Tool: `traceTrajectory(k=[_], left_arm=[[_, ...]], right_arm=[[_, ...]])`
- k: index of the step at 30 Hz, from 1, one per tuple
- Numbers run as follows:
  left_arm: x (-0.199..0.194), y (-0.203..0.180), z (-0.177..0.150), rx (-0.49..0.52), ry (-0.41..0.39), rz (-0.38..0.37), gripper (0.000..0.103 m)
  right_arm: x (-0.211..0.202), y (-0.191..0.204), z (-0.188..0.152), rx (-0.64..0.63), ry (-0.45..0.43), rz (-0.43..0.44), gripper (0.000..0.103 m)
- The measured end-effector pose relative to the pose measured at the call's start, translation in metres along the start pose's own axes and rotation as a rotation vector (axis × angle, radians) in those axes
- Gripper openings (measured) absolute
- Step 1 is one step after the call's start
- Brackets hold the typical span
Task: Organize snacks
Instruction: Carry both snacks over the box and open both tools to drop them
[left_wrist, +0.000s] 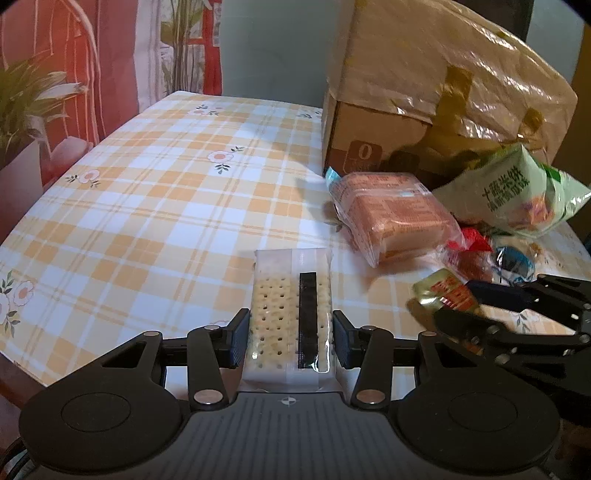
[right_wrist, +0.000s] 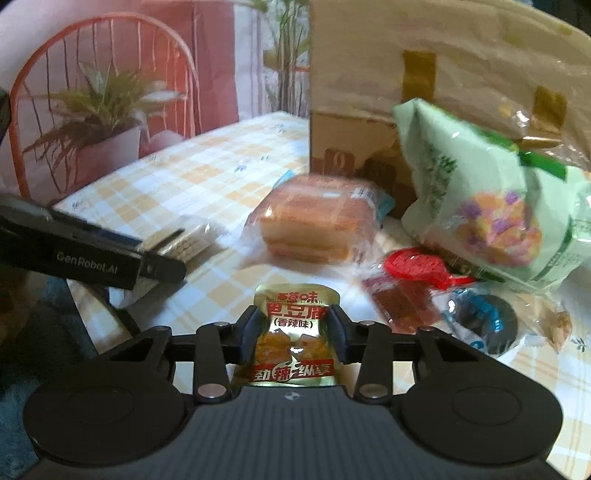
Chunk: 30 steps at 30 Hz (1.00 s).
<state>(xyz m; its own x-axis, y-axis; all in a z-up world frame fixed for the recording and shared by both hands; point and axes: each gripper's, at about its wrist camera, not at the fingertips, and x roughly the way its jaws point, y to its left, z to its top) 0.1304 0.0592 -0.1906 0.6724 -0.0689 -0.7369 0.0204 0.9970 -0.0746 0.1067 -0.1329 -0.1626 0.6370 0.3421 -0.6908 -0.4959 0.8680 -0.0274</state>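
My left gripper (left_wrist: 290, 334) is shut on a clear-wrapped cracker pack (left_wrist: 286, 314), held just above the checked tablecloth (left_wrist: 155, 206). My right gripper (right_wrist: 293, 332) is shut on a gold spicy tofu packet (right_wrist: 293, 339); it also shows in the left wrist view (left_wrist: 445, 293) at the right. A wrapped bread loaf (left_wrist: 391, 210) (right_wrist: 314, 225) lies ahead. A green rice-cracker bag (left_wrist: 517, 192) (right_wrist: 491, 206) leans by a tan bag (left_wrist: 443, 81) (right_wrist: 424, 62). The left gripper with the cracker pack (right_wrist: 184, 240) shows at left in the right wrist view.
Small snacks lie right of the bread: a red-wrapped one (right_wrist: 410, 280) (left_wrist: 469, 251) and a blue-black packet (right_wrist: 480, 321) (left_wrist: 513, 262). A potted plant (right_wrist: 99, 122) and a red chair back (right_wrist: 44, 74) stand beyond the table's left edge.
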Motion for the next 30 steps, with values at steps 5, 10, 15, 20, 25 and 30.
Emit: traceTrajectory(k=[5,10,15,20,25,30], left_arm=[[-0.008,0.001,0.004,-0.017,-0.040,0.000,0.048],[-0.023,-0.002,0.011,-0.022,-0.098,-0.043,0.048],[-0.042,-0.007,0.028,-0.014,-0.162,-0.055,0.048],[-0.067,-0.018,0.064,0.033,-0.268,-0.079,0.049],[-0.080,-0.035,0.117,0.076,-0.347,-0.127,0.049],[-0.077,-0.059,0.170,0.092,-0.393,-0.179,0.049]], right_arm=[[-0.014,-0.003,0.006,0.010,-0.079,0.003,0.042],[-0.026,-0.006,0.014,0.015,-0.140,-0.006,0.042],[-0.045,-0.008,0.024,-0.008,-0.236,-0.020,0.042],[-0.072,-0.017,0.045,-0.015,-0.353,-0.046,0.043],[-0.095,-0.049,0.081,0.069,-0.454,-0.046,0.043],[-0.106,-0.082,0.122,0.070,-0.538,-0.105,0.043]])
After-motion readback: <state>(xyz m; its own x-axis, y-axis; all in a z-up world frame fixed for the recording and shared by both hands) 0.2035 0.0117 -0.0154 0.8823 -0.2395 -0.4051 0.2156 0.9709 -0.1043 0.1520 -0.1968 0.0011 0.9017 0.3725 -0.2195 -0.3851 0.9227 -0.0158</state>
